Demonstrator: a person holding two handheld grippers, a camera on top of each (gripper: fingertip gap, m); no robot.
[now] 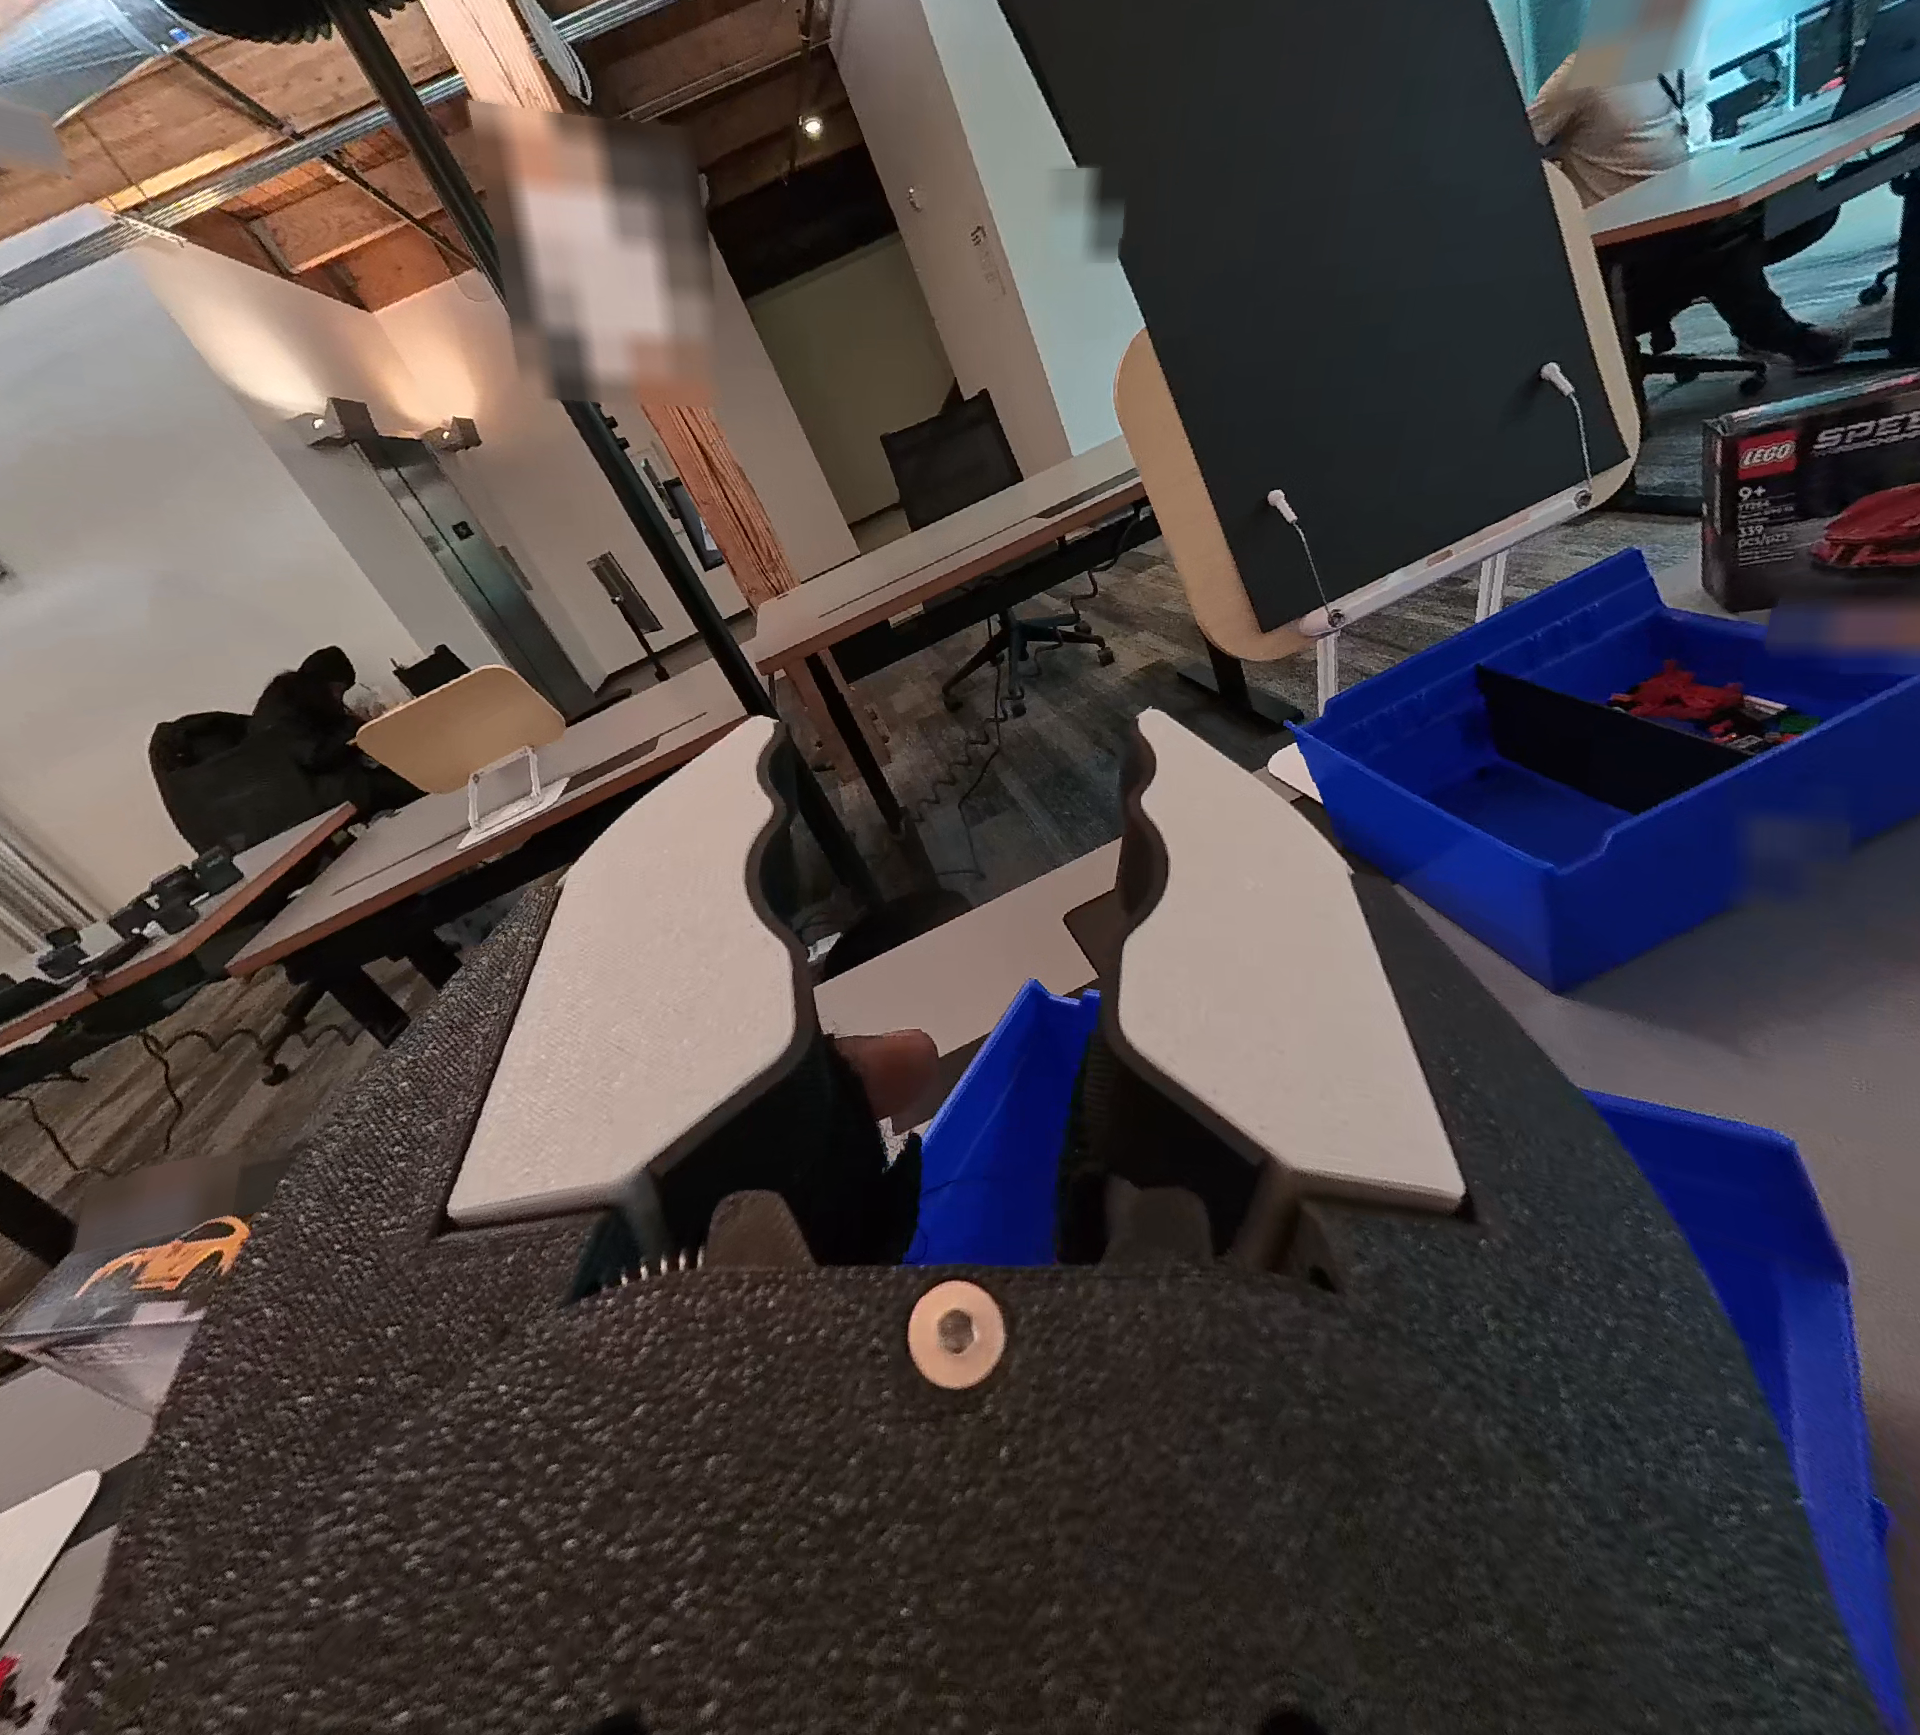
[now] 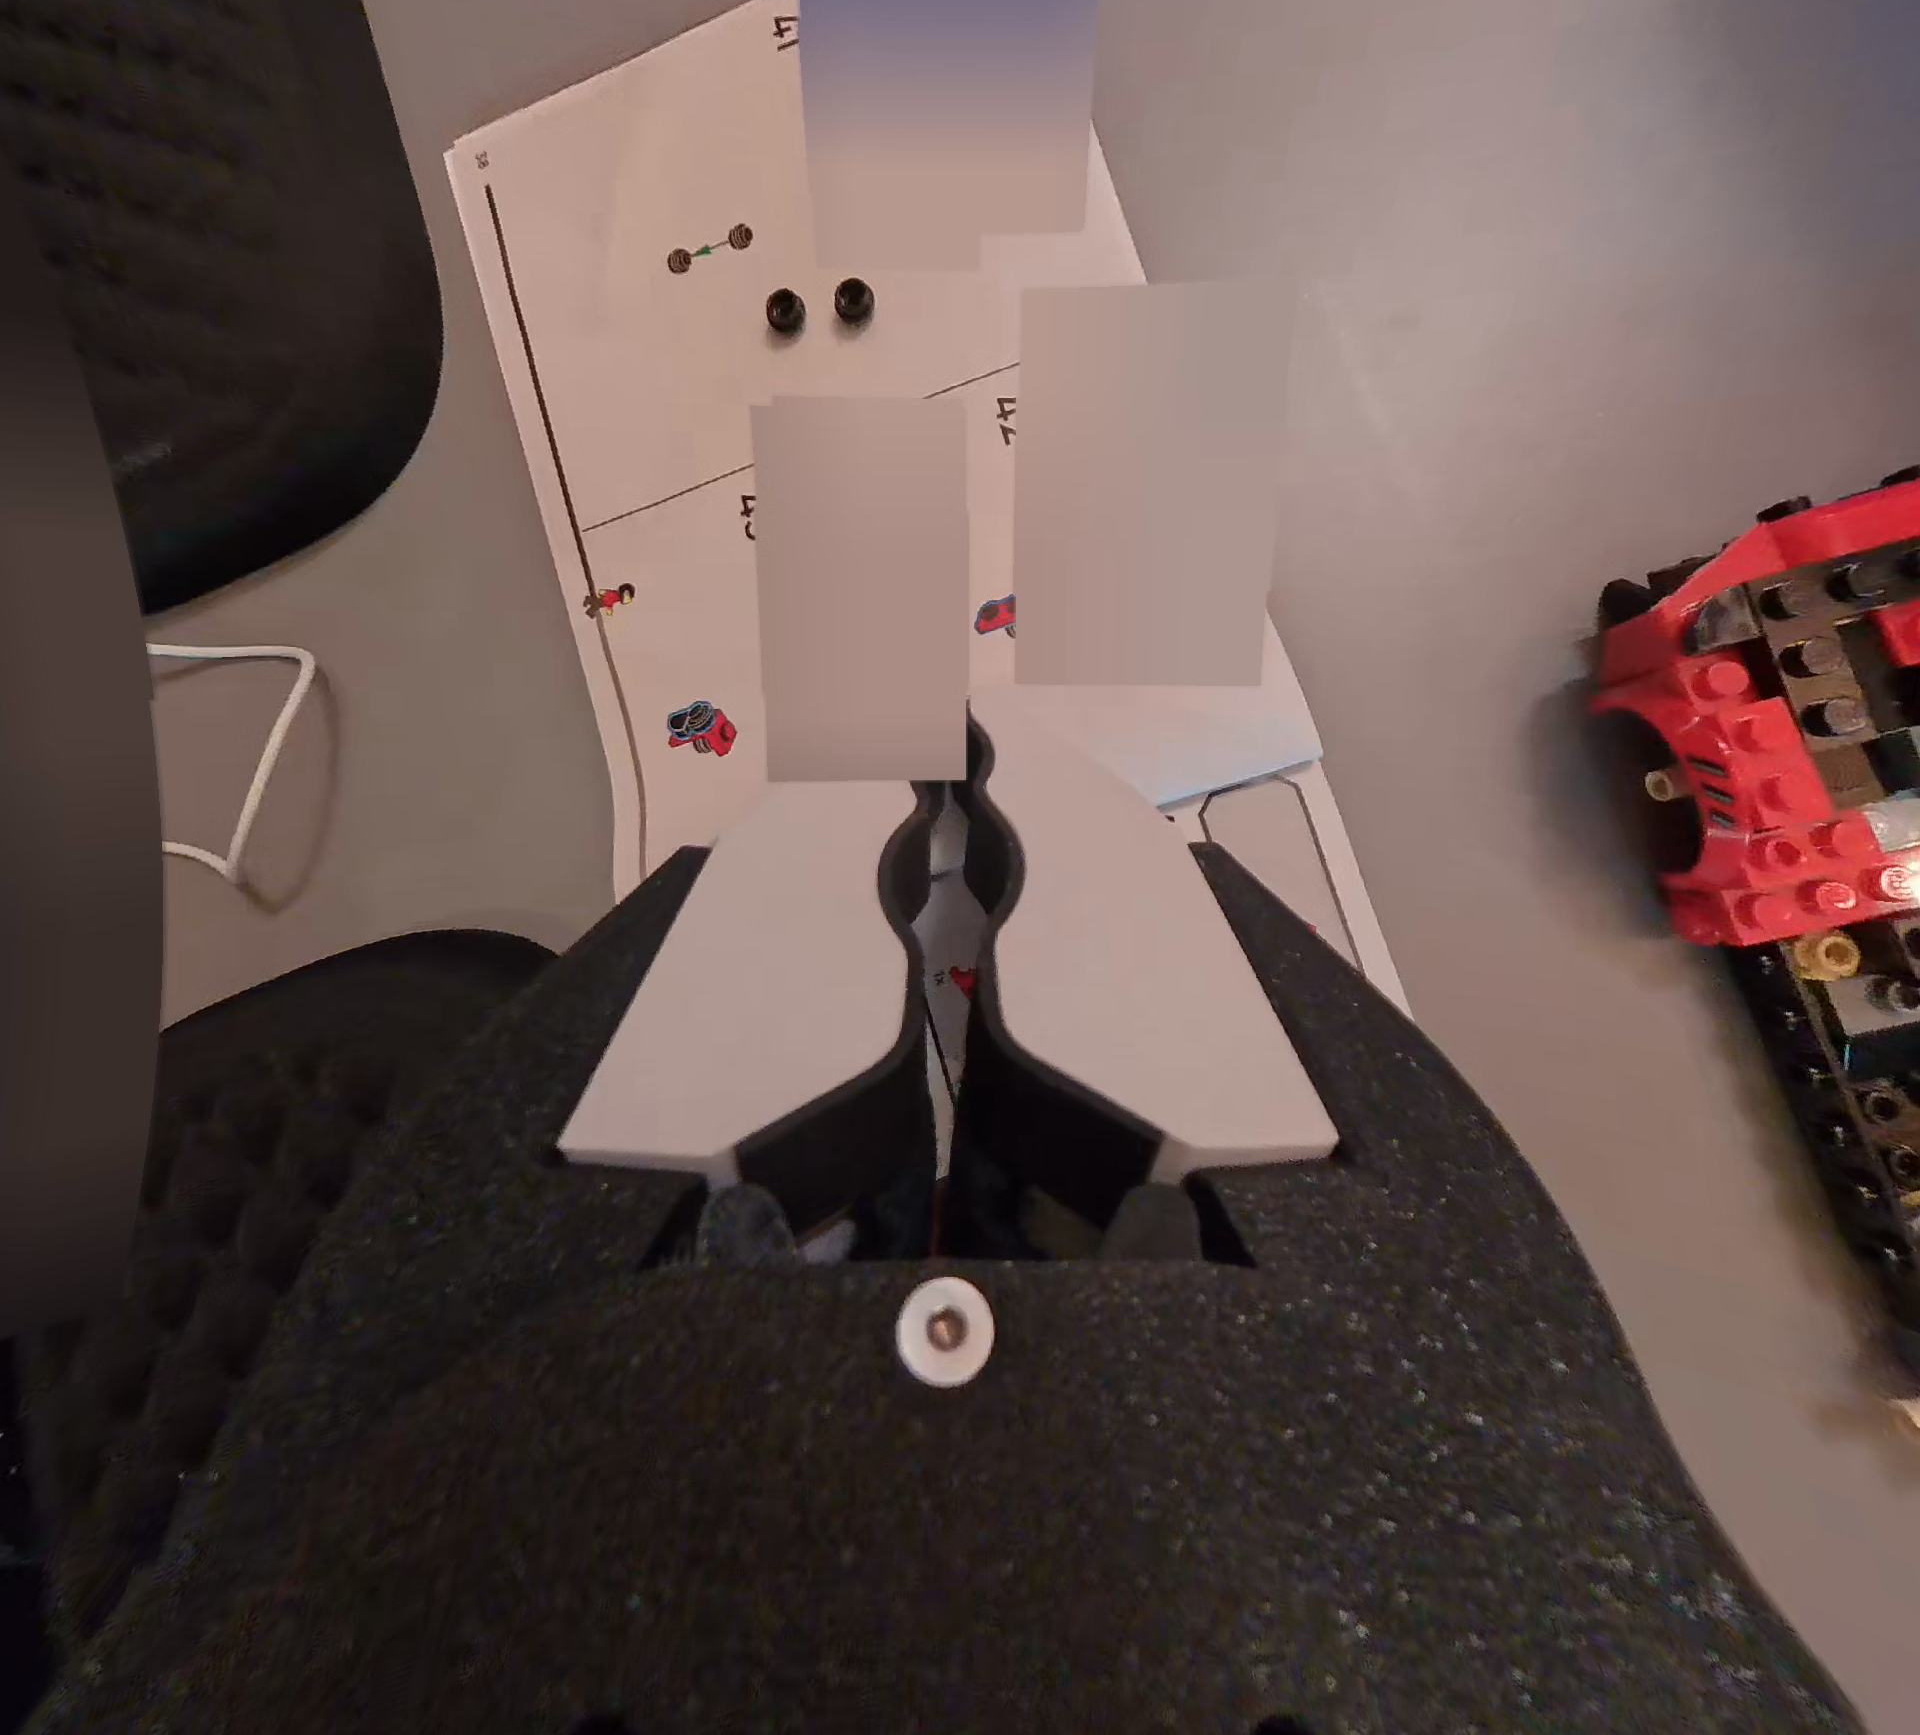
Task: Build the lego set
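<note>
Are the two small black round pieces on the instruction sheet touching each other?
Apart. The right wrist view shows pale paper of the instruction sheet between the two black round pieces.

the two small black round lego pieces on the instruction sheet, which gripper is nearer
Right. The right gripper points at the two black round pieces just ahead; the left gripper is raised toward the room.
</note>
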